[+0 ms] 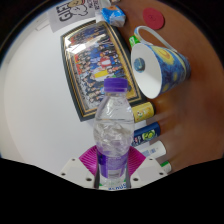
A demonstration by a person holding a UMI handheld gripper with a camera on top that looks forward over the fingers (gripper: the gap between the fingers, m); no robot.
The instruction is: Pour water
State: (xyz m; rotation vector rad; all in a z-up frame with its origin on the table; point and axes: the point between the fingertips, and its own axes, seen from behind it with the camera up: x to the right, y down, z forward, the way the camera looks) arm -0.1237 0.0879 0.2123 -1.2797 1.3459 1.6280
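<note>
Jaws clamped on one clear plastic water bottle (113,140), purple cap, purple label; gripper (112,166) pink pads press both sides. Bottle upright over white table (35,95). Beyond: one framed group photo (98,56), glossy, rectangular. Beside it, near table's edge: one blue patterned ceramic mug (158,66), tilted. Three small bottles (146,130) just beside water bottle.

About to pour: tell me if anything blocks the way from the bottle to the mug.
Nothing visible does. The bottle stands between the tongs, cap still on; the mug lies tipped beyond it, with small tubes beside the bottle, off the path.
</note>
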